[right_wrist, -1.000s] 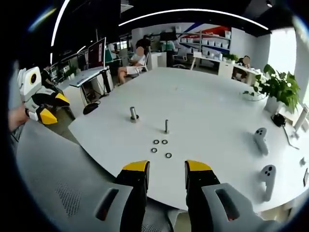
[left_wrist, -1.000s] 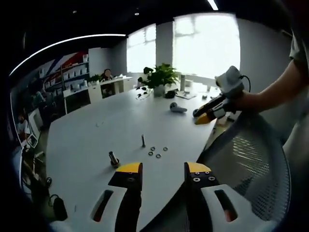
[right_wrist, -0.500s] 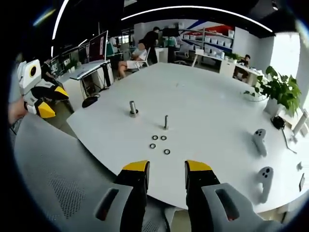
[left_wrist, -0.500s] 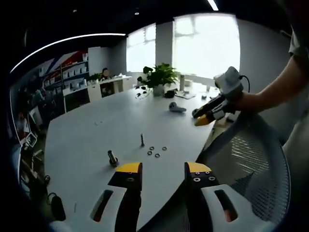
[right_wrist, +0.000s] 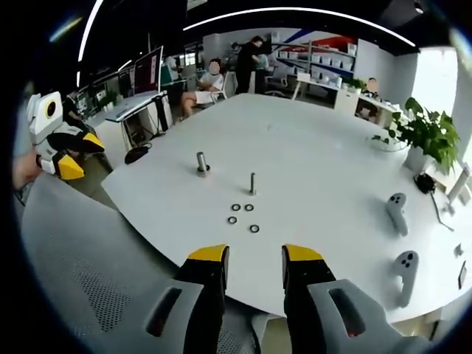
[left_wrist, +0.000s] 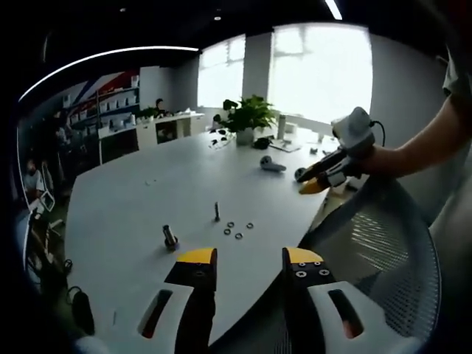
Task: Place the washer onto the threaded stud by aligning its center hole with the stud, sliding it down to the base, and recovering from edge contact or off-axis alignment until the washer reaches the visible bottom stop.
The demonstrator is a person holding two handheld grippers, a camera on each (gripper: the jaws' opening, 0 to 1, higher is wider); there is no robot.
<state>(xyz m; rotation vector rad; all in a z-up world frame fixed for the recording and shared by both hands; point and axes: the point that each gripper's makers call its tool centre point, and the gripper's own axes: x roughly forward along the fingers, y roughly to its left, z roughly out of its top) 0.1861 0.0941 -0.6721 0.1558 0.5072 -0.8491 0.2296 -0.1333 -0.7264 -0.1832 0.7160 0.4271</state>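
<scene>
Lying flat beside the upright threaded stud (right_wrist: 252, 183), four small ring washers (right_wrist: 242, 217).

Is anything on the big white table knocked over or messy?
Nothing stands out. The thin stud and the thicker post both stand upright on the table, and four washers lie flat in a small cluster in front of the stud. None is on the stud yet.
</scene>
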